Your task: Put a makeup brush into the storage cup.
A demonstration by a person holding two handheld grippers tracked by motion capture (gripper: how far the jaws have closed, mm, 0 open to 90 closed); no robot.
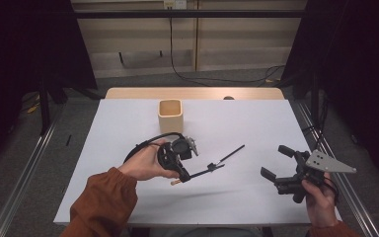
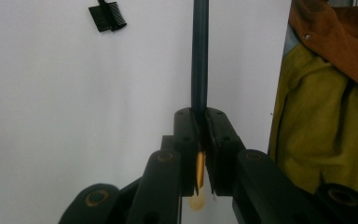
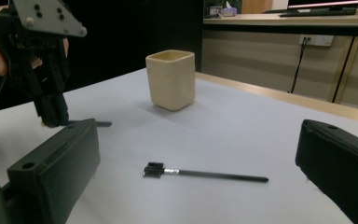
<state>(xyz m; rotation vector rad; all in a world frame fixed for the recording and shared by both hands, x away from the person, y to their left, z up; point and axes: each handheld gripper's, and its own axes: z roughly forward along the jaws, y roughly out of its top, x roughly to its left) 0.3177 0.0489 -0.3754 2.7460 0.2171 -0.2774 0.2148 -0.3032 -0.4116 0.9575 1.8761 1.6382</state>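
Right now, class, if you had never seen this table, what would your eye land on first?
Probably the left gripper near the table's middle, shut on a thin dark stick with a tan end. Next, the cream square cup standing upright toward the far edge. Then the small black brush lying flat on the white tabletop, with the right gripper open beside it.

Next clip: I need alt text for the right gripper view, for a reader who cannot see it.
A black brush with a small comb head lies on the white table between the right tongs' open jaws. Behind it stands a cream cup. At upper left, the left tongs point down, shut on a thin dark stick.
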